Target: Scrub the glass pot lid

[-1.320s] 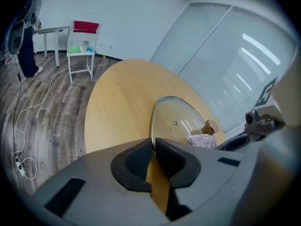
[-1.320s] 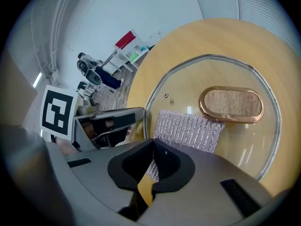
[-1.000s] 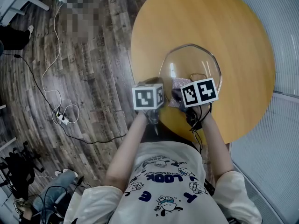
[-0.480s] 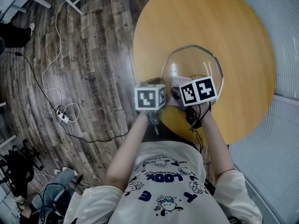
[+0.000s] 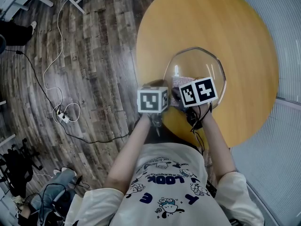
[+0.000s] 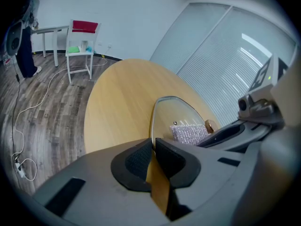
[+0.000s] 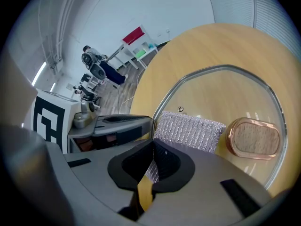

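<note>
A round wooden table [image 5: 235, 27] fills the right of the scene, with a wall of pale slatted blinds [image 6: 225, 55] beyond its far right edge. To the left lies dark plank floor [image 5: 94, 55], where a white power strip [image 5: 62, 118] sits among loose cables. A white chair [image 6: 81, 46] with a red back stands at the far left.

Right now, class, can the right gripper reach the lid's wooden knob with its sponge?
Probably yes. The right gripper holds the scrubbing sponge on the glass lid beside the wooden knob, nothing between; the left gripper clamps the rim elsewhere.
</note>
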A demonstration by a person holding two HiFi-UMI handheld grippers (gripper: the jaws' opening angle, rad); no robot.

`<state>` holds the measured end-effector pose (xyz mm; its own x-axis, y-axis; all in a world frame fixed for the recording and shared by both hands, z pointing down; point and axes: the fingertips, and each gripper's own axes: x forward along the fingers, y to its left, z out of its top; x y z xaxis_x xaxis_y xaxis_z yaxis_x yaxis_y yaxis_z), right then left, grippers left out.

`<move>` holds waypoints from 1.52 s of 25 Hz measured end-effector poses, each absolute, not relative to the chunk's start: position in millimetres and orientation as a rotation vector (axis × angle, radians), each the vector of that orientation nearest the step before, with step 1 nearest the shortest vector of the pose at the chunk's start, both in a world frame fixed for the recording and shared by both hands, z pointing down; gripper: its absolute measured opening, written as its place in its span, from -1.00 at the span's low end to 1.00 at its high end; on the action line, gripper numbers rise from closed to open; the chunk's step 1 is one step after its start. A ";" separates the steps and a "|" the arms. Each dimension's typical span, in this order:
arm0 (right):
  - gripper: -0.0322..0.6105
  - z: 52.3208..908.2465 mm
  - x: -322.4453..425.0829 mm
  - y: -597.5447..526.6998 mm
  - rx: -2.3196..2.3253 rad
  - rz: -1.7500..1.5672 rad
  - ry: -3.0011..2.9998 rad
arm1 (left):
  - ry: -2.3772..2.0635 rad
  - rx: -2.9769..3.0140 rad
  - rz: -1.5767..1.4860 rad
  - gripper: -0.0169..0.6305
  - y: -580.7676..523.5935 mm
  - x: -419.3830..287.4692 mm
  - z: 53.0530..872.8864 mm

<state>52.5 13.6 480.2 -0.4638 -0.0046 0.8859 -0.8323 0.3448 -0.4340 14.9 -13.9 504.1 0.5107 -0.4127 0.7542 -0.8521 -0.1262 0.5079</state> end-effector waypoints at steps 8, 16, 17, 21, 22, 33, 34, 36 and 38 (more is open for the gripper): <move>-0.80 481.2 48.9 10.3 0.735 1.212 -1.762 | -1.066 1.718 0.483 -0.85 -12.2 12.8 503.1; -0.81 480.3 46.5 9.8 0.726 1.198 -1.772 | -1.079 1.714 0.478 -0.85 -7.2 8.5 499.6; -0.81 480.1 45.7 10.2 0.725 1.196 -1.774 | -1.082 1.711 0.477 -0.85 -6.3 7.2 499.3; -0.81 482.1 40.4 7.9 0.713 1.186 -1.779 | -1.094 1.697 0.471 -0.85 -5.9 0.7 501.5; -0.81 483.3 38.8 7.4 0.710 1.184 -1.781 | -1.098 1.695 0.471 -0.85 -5.9 -1.3 502.3; -0.81 479.6 31.3 2.2 0.729 1.170 -1.820 | -1.122 1.682 0.465 -0.85 -6.9 -18.1 504.5; -0.81 476.9 31.8 1.1 0.739 1.166 -1.828 | -1.124 1.686 0.461 -0.85 -7.8 -19.3 503.5; -0.81 469.3 33.2 -0.4 0.762 1.156 -1.848 | -1.127 1.698 0.447 -0.85 -9.5 -21.0 499.3; -0.81 458.9 35.7 -1.1 0.790 1.153 -1.871 | -1.123 1.717 0.439 -0.85 -10.2 -20.8 493.0</move>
